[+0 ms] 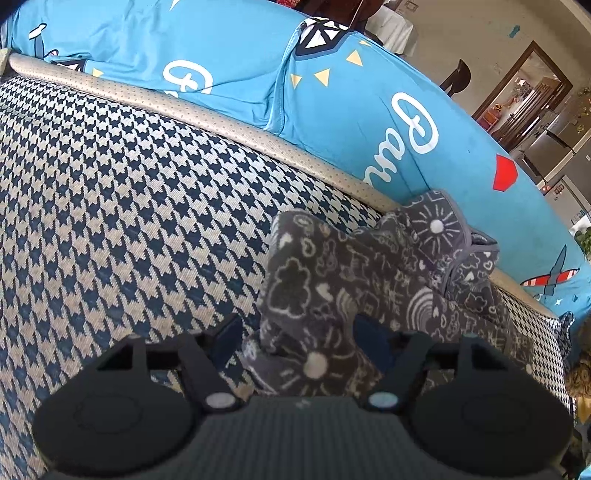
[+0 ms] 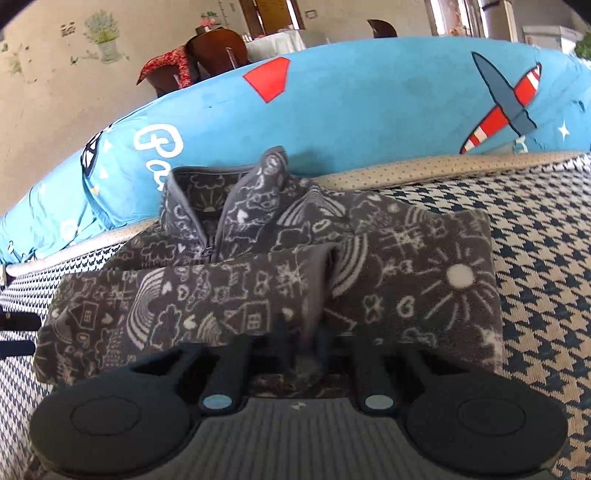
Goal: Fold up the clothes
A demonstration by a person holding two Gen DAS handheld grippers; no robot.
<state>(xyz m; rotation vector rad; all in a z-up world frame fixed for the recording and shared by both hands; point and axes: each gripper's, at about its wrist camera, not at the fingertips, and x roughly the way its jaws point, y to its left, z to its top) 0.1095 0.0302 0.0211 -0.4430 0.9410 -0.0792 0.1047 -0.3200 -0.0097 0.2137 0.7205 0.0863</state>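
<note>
- Fleece jacket (image 2: 280, 280), grey with white doodles, lies on the sofa seat (image 1: 122, 192) in a partly folded bundle, with its long axis running left to right across my right view. The zip collar (image 2: 221, 206) stands up at the far side, against the blue cover.
- My right tool (image 2: 297, 345) sits at the jacket's near edge, about the middle of its length. Its fingers stand close together with a ridge of the fleece rising between them, so I judge it clamped on the jacket. The fingertips are dark against dark cloth, so that is a judgement.
- My left tool (image 1: 297, 332) comes at the same jacket from one end. The fleece runs away from it and to the right, toward the collar. Its fingers stand apart with a fold of the cloth between them, and I cannot tell whether they press it.
- A sleeve or folded flap (image 2: 192, 295) lies across the front, and its end meets a seam near the middle.
- Both tools are at the cloth; the right one is square to the long side and the left one is at the short end. Any coming fold would turn on that long axis.
- The bundle fits either a fold half made or a last tidy of a nearly finished one. I cannot say which.
- The seat has a houndstooth weave, navy and beige, with a beige piped edge (image 1: 258, 136).
- The blue cover (image 2: 369, 107), printed with planes and script, drapes the sofa back.
- Beyond the sofa are a beige wall with flower stickers (image 2: 103, 33), a wooden chair (image 2: 218, 51) and a doorway (image 1: 524, 88).
</note>
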